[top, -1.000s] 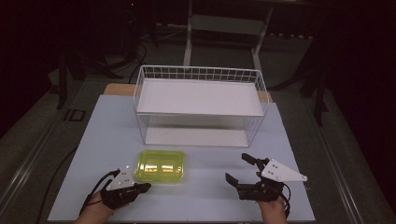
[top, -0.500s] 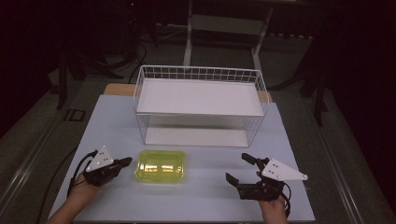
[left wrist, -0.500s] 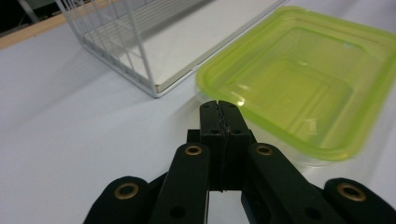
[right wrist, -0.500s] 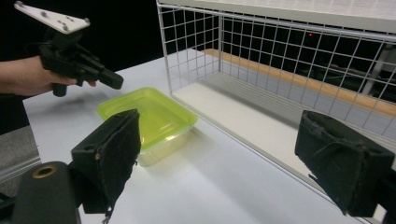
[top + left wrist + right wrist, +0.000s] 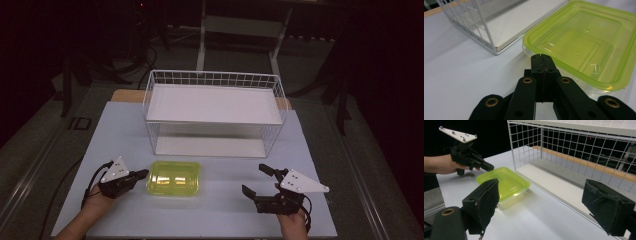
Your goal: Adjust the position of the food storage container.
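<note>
A translucent yellow-green plastic container (image 5: 173, 178) lies open side up on the white table, in front of the wire rack. My left gripper (image 5: 144, 173) is shut with nothing in it, and its tip is at the container's left rim. In the left gripper view the closed jaws (image 5: 541, 57) point at the near rim of the container (image 5: 584, 42); whether they touch it is unclear. My right gripper (image 5: 254, 179) stands open to the right of the container, well apart from it. Between its pads (image 5: 484, 197) I see the container (image 5: 506, 181) and the left gripper (image 5: 487, 166).
A white wire rack (image 5: 215, 80) with a flat upper shelf and an open lower bay stands at the middle back of the table (image 5: 120, 130). A wooden strip (image 5: 584, 162) shows behind it. Dark floor and stands surround the table.
My left gripper has moved from the front edge away from the person and a little left, ending at the container's left rim. The right gripper and the container have stayed put.
</note>
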A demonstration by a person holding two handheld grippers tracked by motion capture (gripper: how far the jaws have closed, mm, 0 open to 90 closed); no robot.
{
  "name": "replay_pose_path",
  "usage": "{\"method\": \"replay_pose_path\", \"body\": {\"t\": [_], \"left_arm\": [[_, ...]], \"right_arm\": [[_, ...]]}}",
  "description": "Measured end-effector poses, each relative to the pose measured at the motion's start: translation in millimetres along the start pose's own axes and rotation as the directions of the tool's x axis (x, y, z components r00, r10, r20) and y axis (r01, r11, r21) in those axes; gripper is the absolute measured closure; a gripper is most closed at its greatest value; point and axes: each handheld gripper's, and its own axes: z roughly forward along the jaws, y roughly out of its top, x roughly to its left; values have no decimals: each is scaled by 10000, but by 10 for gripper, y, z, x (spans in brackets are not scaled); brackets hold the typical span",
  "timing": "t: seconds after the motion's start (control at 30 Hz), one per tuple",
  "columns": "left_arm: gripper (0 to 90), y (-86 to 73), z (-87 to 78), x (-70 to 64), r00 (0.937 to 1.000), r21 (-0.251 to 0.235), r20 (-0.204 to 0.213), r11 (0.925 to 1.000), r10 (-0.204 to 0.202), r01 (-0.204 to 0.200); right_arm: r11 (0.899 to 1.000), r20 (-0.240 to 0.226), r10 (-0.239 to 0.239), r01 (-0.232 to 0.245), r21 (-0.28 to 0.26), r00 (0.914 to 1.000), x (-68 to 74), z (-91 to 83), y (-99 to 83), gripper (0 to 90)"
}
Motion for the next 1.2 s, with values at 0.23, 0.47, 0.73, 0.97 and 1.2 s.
{"method": "replay_pose_path", "body": {"t": [0.23,0.47,0.73,0.97,1.2], "left_arm": [[900,82,81,-103,9991,47,355,9997,226,-228],[900,164,206,-229,9965,11,774,9995,327,-329],[900,255,371,-341,9929,-25,1126,9993,380,-380],[900,319,487,-417,9906,-114,1307,9991,409,-398],[900,383,597,-476,9880,-117,1454,9986,520,-508]], "right_arm": [[10000,84,6,-5,-39,10000,-1,-8,4,142],[10000,41,4,-4,-13,10000,-4,-6,0,142],[10000,77,4,-5,31,10000,-22,-3,-7,143],[9999,118,-108,106,118,9999,-31,9,-24,144],[9997,221,-110,105,234,9997,-58,26,-47,146]]}}
